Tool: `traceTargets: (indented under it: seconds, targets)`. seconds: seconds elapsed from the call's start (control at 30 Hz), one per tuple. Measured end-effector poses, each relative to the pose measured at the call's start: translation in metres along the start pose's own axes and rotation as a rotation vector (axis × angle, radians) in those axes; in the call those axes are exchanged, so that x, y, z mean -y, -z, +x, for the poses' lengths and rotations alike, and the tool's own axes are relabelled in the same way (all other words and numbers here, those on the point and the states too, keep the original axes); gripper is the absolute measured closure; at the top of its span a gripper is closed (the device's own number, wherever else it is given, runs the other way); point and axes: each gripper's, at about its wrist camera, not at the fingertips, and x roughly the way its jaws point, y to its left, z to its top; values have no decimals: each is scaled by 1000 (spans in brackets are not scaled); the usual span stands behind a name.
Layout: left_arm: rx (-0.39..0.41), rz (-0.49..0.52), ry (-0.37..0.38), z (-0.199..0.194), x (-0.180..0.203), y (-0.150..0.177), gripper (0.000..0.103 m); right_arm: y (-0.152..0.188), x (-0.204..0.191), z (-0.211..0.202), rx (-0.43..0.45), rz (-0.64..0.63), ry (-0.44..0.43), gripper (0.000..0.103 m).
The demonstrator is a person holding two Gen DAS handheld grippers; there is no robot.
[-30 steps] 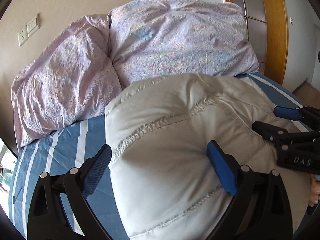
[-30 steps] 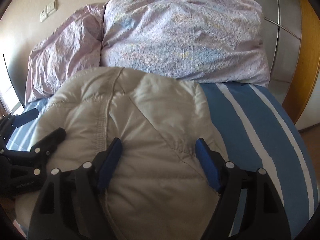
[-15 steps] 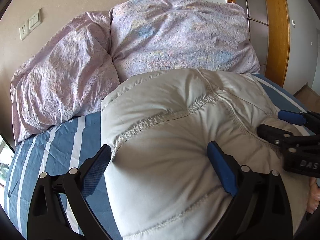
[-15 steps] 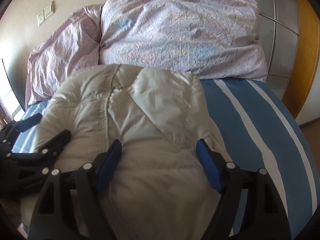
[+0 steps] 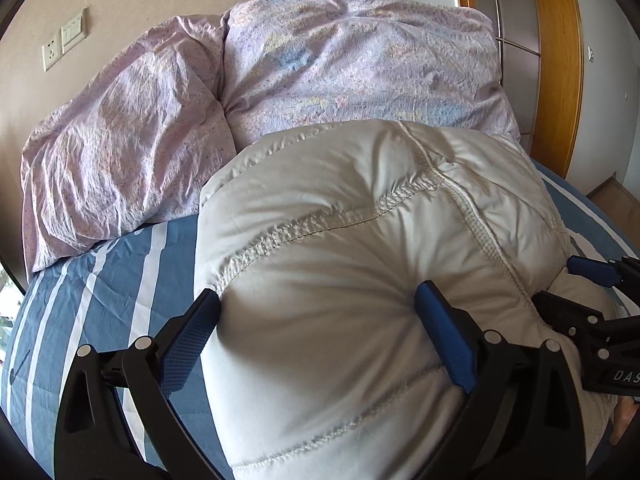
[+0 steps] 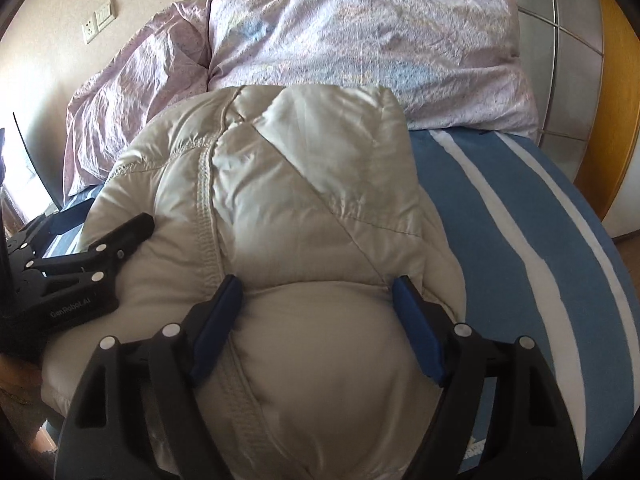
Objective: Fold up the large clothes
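Bed: a blue sheet with white stripes (image 5: 120,280) covers the mattress; it shows to the left of the left gripper and to the right of the right gripper (image 6: 520,240).
Bedding: a crumpled lilac quilt (image 5: 340,80) is heaped ahead of both grippers, against the wall, and the far edge of the jacket touches it.
Wall: beige, with a socket and switch plate (image 5: 64,44) up and to the left of the left gripper.
Woodwork: an orange-brown wooden frame (image 5: 560,72) with grey panels stands up and to the right of the grippers.
Jacket: a pale grey-beige puffy jacket (image 5: 360,260) lies bunched on the bed right under and ahead of both grippers, its stitched seams running across the padding; in the right wrist view (image 6: 304,184) it fills the middle.
Left gripper: the left gripper (image 5: 316,336) stands wide, blue pads on either side of a fat bulge of the jacket; the padding swells between them and presses against both pads, creased around the right one.
Right gripper: the right gripper (image 6: 316,328) is also spread wide, its two blue pads pushed into the jacket on each side of a rounded fold.
Spacing: the two grippers sit near each other on the same jacket, the left one's black frame showing at the left of the right wrist view.
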Motion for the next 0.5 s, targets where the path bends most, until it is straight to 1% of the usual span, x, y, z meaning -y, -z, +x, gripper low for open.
traceTargets:
  seconds: [0.23,0.33,0.4,0.43,0.47,0.5]
  targets:
    - [3,-12,5,5,-1,2,3,3,2,6,0,14,-14,25]
    - [16,-9,14,-4,-5,1,3,-5,3,2,-41,36,-22,24]
    - [30,-33,45,-16,-15,1,3,-14,8,-8,-81,70,-59,22]
    - [30,-61,80,-22,-24,0,3,-19,15,-15,-94,101,-110,20]
    - [28,-96,120,-26,-35,0,3,-22,22,-19,-102,129,-155,9]
    - [25,-133,154,-30,-46,0,3,-25,31,-22,-115,168,-208,2]
